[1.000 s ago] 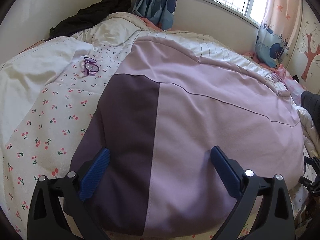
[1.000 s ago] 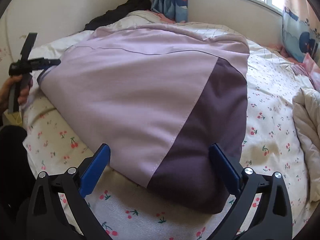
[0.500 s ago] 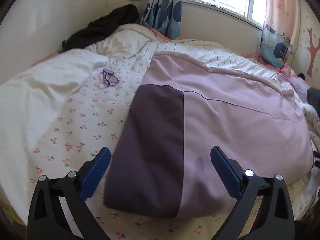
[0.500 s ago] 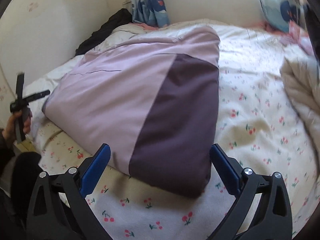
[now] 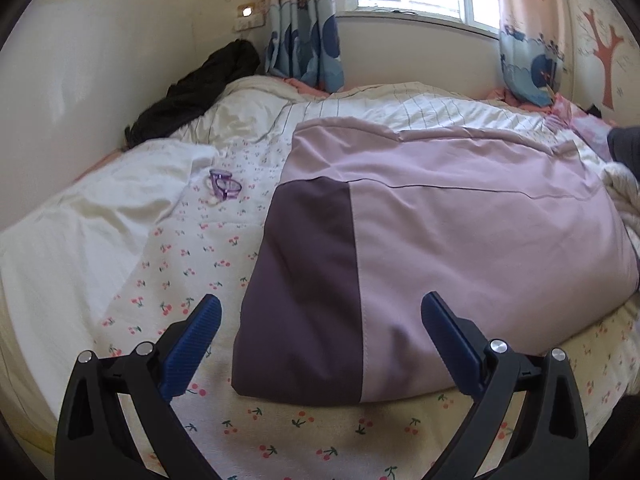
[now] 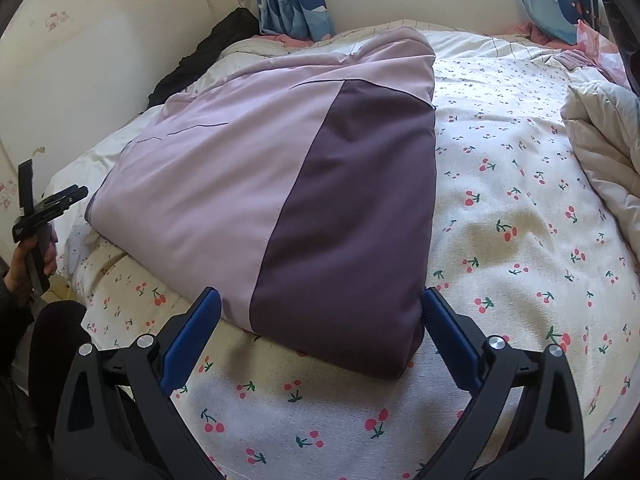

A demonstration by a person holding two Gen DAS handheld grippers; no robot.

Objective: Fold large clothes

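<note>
The blue-padded fingers (image 5: 208,316) of the left gripper (image 5: 318,316) are spread wide and hold nothing; they have been drawn back and raised since a second ago, so that the folded garment (image 5: 440,240), then filling the view between them, is now seen whole beyond the tips. The right gripper (image 6: 320,308) is likewise splayed and empty, pulled back from the garment's near dark-purple corner, which lies just past its fingers without being touched. At the far left of the right view, the left gripper is seen gripped upright in a hand (image 6: 32,256), clear of the cloth. The lilac and purple garment rests flat on the cherry-print sheet (image 6: 520,240), with purple glasses (image 5: 224,188) lying to its left.
</note>
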